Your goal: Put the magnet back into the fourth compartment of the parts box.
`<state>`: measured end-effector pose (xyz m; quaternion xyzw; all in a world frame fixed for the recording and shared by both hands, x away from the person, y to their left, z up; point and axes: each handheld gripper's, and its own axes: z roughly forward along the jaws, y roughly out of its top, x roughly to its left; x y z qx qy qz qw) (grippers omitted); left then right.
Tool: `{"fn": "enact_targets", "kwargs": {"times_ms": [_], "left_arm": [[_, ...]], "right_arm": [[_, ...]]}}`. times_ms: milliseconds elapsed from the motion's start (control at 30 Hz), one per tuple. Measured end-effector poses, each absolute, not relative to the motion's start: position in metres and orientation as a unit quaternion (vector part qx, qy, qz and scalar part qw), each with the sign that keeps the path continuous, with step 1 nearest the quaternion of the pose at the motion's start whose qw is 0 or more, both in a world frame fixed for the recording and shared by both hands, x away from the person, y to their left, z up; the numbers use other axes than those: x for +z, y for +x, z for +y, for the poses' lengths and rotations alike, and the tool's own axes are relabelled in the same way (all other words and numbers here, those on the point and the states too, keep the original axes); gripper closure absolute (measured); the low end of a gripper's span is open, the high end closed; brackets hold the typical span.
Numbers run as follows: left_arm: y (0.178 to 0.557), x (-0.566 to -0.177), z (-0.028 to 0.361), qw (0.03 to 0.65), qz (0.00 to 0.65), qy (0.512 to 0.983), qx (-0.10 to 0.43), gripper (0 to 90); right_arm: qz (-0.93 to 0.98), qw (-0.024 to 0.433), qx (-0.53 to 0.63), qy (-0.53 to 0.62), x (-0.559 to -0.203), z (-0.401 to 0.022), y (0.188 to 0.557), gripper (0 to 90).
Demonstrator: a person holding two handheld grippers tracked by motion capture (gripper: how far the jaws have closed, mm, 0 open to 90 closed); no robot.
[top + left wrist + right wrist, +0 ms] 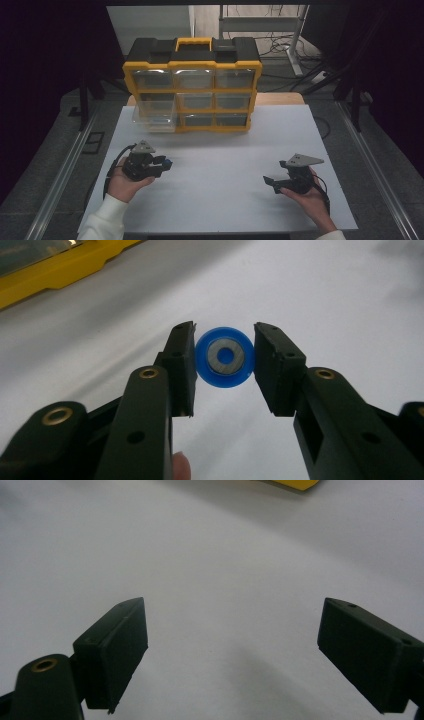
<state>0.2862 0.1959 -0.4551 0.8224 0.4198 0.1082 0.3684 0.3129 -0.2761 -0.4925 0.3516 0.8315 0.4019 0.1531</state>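
Note:
A small blue round disc with a grey metal ring in its middle sits clamped between the two black pads of my left gripper. From above, that left gripper is held over the left side of the white sheet, with the blue disc at its tip. My right gripper is over the right side of the sheet, its jaws wide apart with nothing between them. In the right gripper view its pads frame bare white surface.
A yellow and black organiser box with clear drawers stands at the far edge of the white sheet. Its lower left drawer is pulled out toward me. Metal rails run along both table sides.

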Motion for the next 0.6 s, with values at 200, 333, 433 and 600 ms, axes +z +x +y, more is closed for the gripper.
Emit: {"fn": "enact_targets", "kwargs": {"times_ms": [200,333,433,600], "left_arm": [[0.285,-0.451,0.198,0.372,0.421,0.82,0.108,62.4],[0.284,-0.447,0.2,0.374,0.423,0.818,0.109,62.4],[0.285,-0.443,0.202,0.378,0.425,0.815,0.111,62.4],[0.285,-0.436,0.204,0.386,0.426,0.811,0.11,62.4]], "right_arm": [[0.832,0.152,0.402,0.351,-0.493,-0.276,0.313,13.0],[0.831,0.152,0.403,0.353,-0.492,-0.276,0.313,13.0],[0.831,0.153,0.403,0.352,-0.492,-0.276,0.313,13.0],[0.829,0.154,0.403,0.356,-0.492,-0.277,0.312,13.0]]}}
